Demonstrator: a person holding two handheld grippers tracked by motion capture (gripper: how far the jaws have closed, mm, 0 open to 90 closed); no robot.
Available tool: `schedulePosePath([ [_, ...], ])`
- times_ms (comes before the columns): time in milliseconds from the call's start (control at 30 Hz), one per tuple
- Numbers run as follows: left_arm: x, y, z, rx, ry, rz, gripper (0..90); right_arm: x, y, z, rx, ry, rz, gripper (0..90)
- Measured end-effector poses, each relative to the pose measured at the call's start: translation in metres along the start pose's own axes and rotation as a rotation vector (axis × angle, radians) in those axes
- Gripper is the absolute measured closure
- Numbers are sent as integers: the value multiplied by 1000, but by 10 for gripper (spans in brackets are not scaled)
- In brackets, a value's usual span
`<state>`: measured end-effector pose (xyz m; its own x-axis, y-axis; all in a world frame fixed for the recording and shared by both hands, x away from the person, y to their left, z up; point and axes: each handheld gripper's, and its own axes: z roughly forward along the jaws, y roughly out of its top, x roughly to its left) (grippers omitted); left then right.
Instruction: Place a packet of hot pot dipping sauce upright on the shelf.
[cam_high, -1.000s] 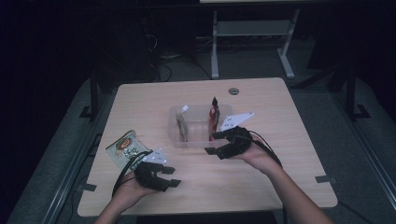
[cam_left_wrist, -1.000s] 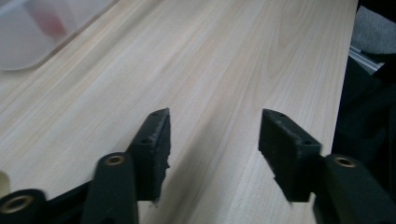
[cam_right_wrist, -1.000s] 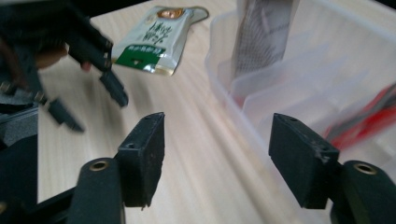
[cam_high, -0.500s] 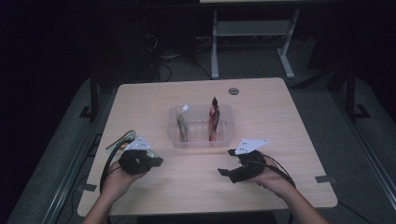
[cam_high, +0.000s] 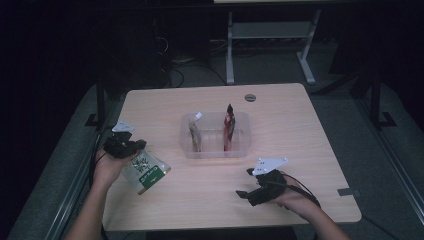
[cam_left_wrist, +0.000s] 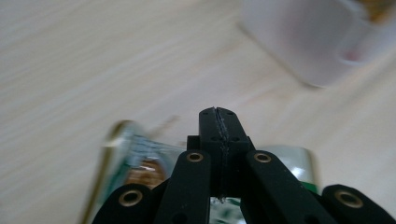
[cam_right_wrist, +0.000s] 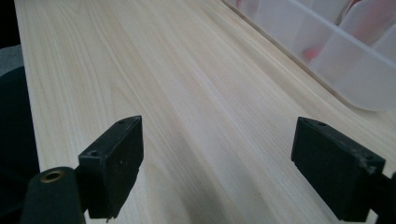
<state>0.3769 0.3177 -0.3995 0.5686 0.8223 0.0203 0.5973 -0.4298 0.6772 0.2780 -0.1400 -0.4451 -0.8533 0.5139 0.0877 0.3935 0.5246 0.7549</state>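
One snack packet (cam_high: 145, 171) in left gripper (cam_high: 131, 148)

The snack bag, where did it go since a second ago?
The left gripper shut on the snack bag and raised it off the table at the left edge. The right gripper pulled back from the clear bin, jaws open. The bin's two packets stayed put.
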Motion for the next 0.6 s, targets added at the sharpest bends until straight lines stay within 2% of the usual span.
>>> schedulePosePath([
  [100,17,0,11,23,43,-14,898,-1,-1,0,4,0,4,166],
  [300,45,-10,31,65,94,-82,898,-4,-1,0,1,3,6,168],
  [400,54,-13,35,61,116,-100,898,-4,-2,1,9,3,17,168],
  [467,59,-13,39,76,132,-103,898,-4,-2,2,13,3,17,169],
  [600,63,-12,47,83,148,-109,898,-4,-3,3,17,8,16,169],
])
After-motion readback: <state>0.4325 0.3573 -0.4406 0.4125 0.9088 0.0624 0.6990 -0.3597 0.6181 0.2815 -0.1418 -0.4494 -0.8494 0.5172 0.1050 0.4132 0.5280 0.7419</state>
